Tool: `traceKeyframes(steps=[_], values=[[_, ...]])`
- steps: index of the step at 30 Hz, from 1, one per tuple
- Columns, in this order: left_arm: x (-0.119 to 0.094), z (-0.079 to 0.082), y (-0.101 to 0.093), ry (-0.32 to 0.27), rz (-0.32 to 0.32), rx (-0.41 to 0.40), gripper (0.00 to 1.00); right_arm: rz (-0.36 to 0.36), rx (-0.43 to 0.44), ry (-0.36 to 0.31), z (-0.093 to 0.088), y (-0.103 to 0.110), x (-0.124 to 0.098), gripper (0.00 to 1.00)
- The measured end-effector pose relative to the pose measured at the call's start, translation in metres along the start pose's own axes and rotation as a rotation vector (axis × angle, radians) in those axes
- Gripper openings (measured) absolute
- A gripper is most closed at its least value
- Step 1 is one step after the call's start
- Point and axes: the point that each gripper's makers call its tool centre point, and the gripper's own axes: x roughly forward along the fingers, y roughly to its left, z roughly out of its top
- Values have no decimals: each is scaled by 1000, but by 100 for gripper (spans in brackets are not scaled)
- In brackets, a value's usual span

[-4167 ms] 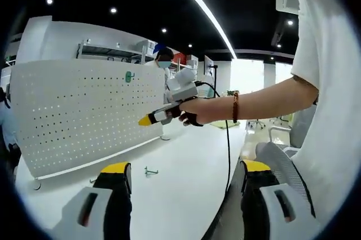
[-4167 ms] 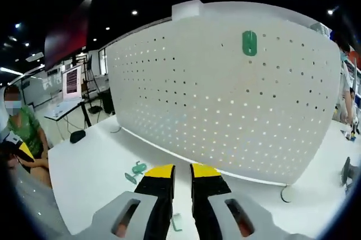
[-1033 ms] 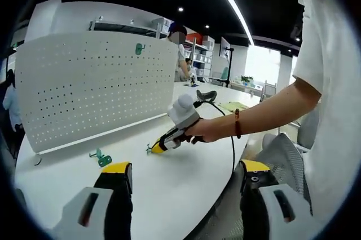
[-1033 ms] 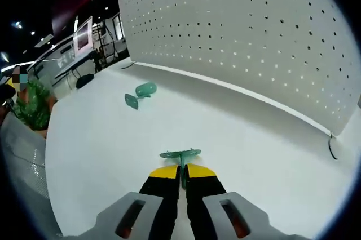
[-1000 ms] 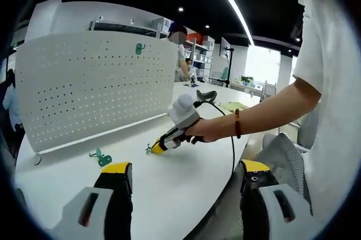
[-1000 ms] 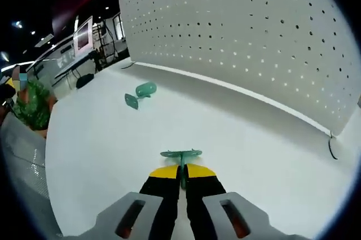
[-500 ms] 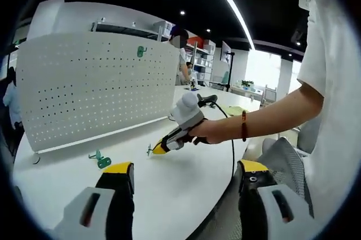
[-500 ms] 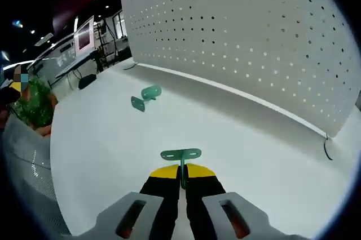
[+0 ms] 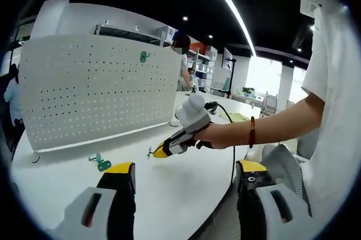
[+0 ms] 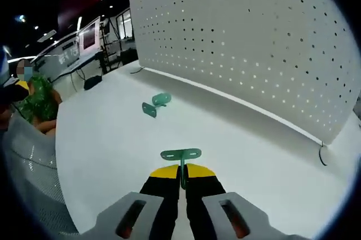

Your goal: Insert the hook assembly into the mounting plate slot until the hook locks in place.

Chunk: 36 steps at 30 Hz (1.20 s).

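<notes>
Your white table (image 10: 271, 155) carries an upright pegboard (image 10: 248, 43) with one green hook (image 9: 144, 56) mounted high. Your right gripper (image 10: 180, 175), raised before that pegboard, pinches a green hook assembly (image 10: 181, 155); a spare hook (image 10: 156, 104) lies nearer the pegboard. Your left gripper (image 9: 183, 175) hangs spread, holding nothing.

My left gripper (image 9: 183, 175) gapes wide — across the table (image 9: 169, 195), my right gripper (image 9: 160, 152) pinches a green hook (image 9: 150, 152).
</notes>
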Motion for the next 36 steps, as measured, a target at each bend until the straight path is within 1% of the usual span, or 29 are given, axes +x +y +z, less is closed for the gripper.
traceKeyframes(steps=[4,5,7,10,13,14,18,22,24,25,28,29,30,32,34,36], values=[[2,1,-1,-8,-10,-3,73,11,-35,3,0,11,-8,2],[2,3,-1,-19,-11,-1,73,11,-48,1,1,13,-11,2],[2,7,-1,-36,-10,0,71,16,-47,-6,2,16,-15,2],[2,7,0,-36,-10,-7,68,12,-51,-12,3,19,-21,2],[0,9,-1,-46,-15,-19,68,20,-31,-31,8,26,-28,2],[-1,10,-2,-50,-16,-19,68,19,-36,-37,9,28,-30,2],[-3,11,-1,-53,-11,-24,66,25,-90,-27,10,38,-32,2],[-3,10,3,-52,7,-45,61,34,-129,-21,11,46,-37,2],[-3,11,4,-59,13,-51,61,35,-131,-27,12,48,-39,2],[-3,12,4,-62,13,-49,61,33,-146,-28,14,50,-41,2],[-1,12,3,-57,9,-49,60,37,-157,-36,16,53,-46,2],[-1,12,3,-54,6,-48,60,44,-134,-53,19,56,-48,2],[0,11,3,-52,4,-47,60,51,-128,-56,20,58,-49,2],[1,10,3,-44,-6,-48,59,39,-145,-61,21,62,-51,2],[1,8,4,-33,-8,-51,57,42,-144,-58,21,67,-53,2],[1,7,4,-33,-14,-49,57,38,-153,-63,22,71,-55,2]])
